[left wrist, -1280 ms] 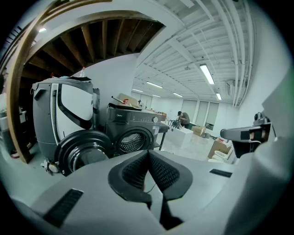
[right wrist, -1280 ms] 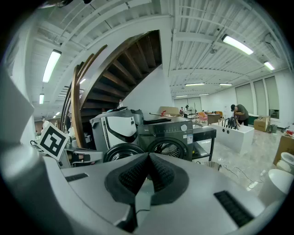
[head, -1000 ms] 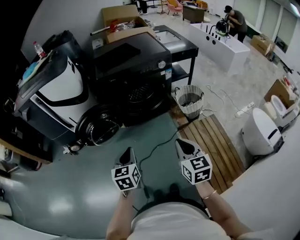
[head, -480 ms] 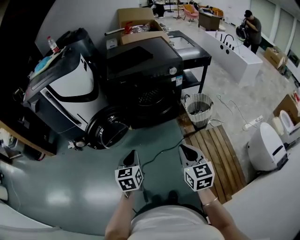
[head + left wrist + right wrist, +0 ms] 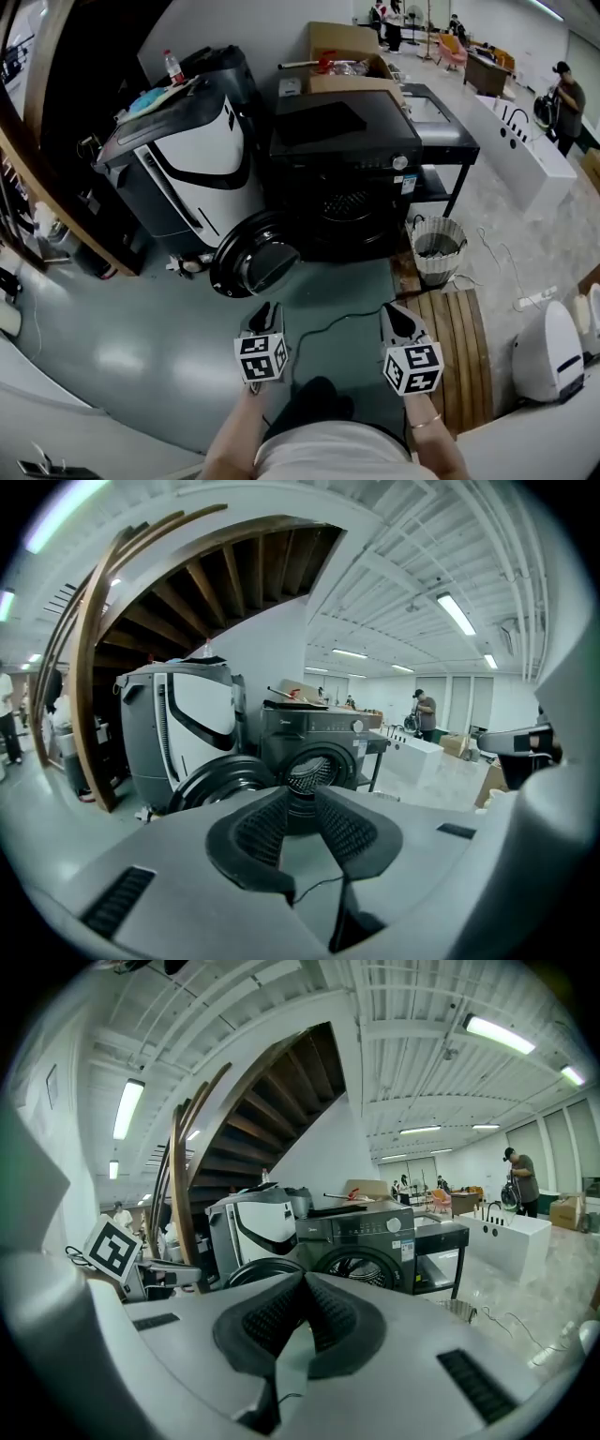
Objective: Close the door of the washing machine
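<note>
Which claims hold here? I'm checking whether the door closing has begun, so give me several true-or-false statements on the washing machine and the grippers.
1. The washing machine has its door swung open. True.
2. The left gripper grips the door. False: its jaws stand apart, having just been opening, empty and short of the door.
3. The right gripper is shut and empty. True.
4. The basket stands left of the washing machine. False: in the head view it stands at the machine's right.

Right gripper (image 5: pixel 302 1283): jaws together, nothing between.
Washing machine (image 5: pixel 375 1232) ahead, door (image 5: pixel 246 1272) swung open leftward.
</note>
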A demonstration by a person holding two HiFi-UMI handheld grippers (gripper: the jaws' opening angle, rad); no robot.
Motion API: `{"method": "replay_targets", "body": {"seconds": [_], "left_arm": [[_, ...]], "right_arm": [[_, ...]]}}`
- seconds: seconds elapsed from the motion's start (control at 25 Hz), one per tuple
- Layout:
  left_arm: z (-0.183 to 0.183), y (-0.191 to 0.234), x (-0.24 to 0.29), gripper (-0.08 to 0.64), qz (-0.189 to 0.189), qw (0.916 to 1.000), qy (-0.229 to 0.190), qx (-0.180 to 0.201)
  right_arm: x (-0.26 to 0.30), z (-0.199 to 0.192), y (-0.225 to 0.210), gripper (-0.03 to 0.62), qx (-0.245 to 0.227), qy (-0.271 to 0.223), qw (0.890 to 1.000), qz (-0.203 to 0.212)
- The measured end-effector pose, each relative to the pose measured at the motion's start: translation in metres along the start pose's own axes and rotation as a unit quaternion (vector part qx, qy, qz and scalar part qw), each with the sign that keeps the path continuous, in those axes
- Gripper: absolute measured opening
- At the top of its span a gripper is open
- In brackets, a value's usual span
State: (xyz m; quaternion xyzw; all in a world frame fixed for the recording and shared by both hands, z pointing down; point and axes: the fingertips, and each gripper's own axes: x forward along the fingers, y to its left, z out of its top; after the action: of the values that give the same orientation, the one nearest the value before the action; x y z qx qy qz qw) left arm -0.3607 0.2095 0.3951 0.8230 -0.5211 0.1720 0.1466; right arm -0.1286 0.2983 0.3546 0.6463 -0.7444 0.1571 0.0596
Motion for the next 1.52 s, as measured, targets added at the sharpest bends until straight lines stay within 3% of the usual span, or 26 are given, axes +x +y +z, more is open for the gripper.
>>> {"method": "replay_targets", "body": {"seconds": [0.28,0.52,0.76,1.12,1.52], "left_arm": [[-0.001,0.064,0.015,0.196,0.066,0.9976,0.008,-0.019],[-0.004,0.134,0.051,0.231,0.127,0.9906,0.031,-0.041],[0.005,0.200,0.113,0.249,0.155,0.9850,0.041,-0.064],[0.000,0.271,0.206,0.253,0.140,0.9821,0.091,-0.087],[-0.039,0.298,0.275,0.253,0.086,0.9794,0.157,-0.094]], "right_arm": [[0.057,0.004,0.018,0.009,-0.010,0.011,0.998,0.053],[0.134,0.017,0.031,0.009,-0.022,0.027,0.996,0.085],[0.229,0.034,0.039,0.009,-0.036,0.044,0.993,0.106],[0.342,0.047,0.062,0.009,-0.049,0.084,0.988,0.118],[0.411,0.040,0.085,0.009,-0.073,0.131,0.982,0.111]]}}
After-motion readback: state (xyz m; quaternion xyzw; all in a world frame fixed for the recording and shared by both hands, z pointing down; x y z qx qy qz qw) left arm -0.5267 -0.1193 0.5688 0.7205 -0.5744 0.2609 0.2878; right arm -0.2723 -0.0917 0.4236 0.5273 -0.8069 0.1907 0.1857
